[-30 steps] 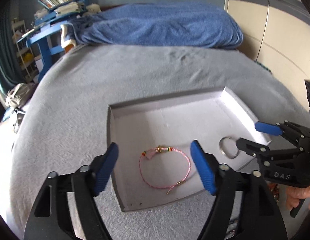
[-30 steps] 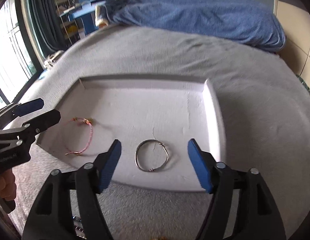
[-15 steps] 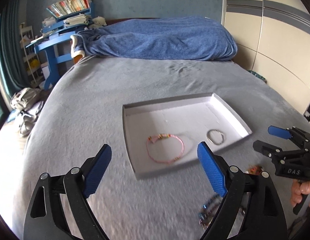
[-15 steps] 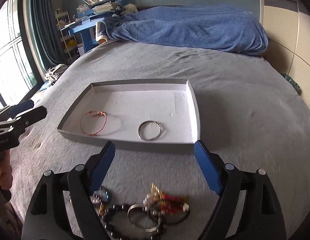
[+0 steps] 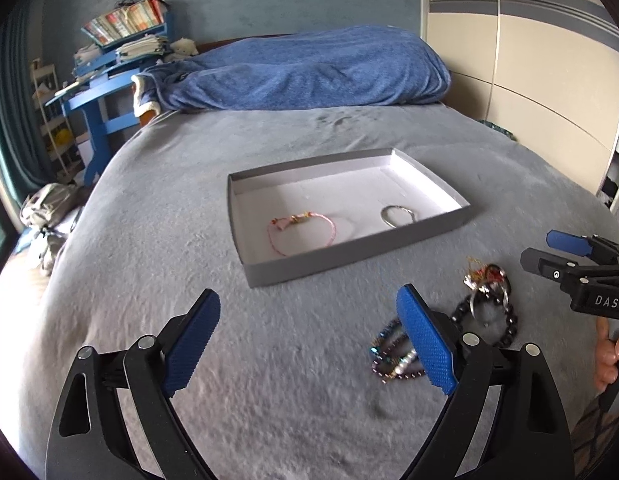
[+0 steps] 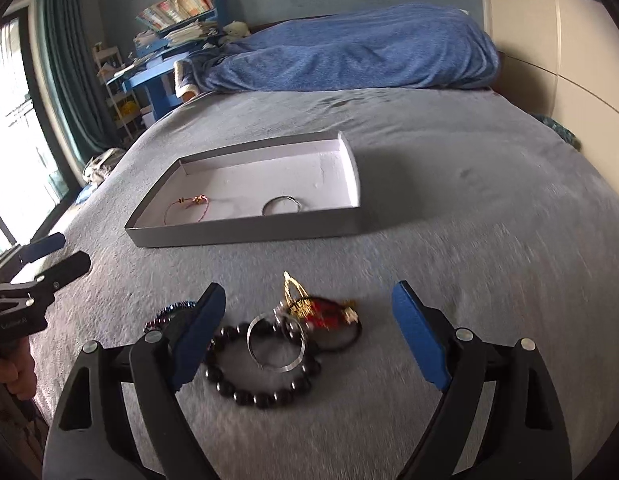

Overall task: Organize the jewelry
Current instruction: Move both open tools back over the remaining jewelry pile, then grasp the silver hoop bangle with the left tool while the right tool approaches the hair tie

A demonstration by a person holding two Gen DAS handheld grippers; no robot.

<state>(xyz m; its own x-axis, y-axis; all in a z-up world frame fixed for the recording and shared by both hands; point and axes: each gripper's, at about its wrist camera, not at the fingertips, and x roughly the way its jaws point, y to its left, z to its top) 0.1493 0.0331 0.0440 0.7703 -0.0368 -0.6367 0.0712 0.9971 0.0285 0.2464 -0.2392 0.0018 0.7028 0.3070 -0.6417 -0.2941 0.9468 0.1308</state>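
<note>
A shallow grey tray (image 5: 349, 250) (image 6: 245, 236) with a white inside lies on the grey bed. In it lie a pink cord bracelet (image 5: 300, 233) (image 6: 186, 209) and a silver bangle (image 5: 398, 214) (image 6: 282, 205). In front of the tray is a loose pile: a black bead bracelet (image 6: 265, 390) (image 5: 505, 322), a silver ring bangle (image 6: 275, 346), a red and gold piece (image 6: 321, 312) (image 5: 483, 274) and a dark iridescent bead bracelet (image 5: 391, 354) (image 6: 169, 312). My left gripper (image 5: 309, 344) is open and empty, left of the pile. My right gripper (image 6: 309, 336) is open and empty, just above the pile.
A blue blanket (image 5: 301, 72) lies bunched at the head of the bed. A blue desk with books (image 5: 109, 80) stands at the far left. Cream wardrobe doors (image 5: 529, 60) line the right side. Bare grey bedcover surrounds the tray.
Both grippers have pulled back from the tray, which now looks smaller and farther. The jewelry pile in front of the tray has come into view. Both stay open.
</note>
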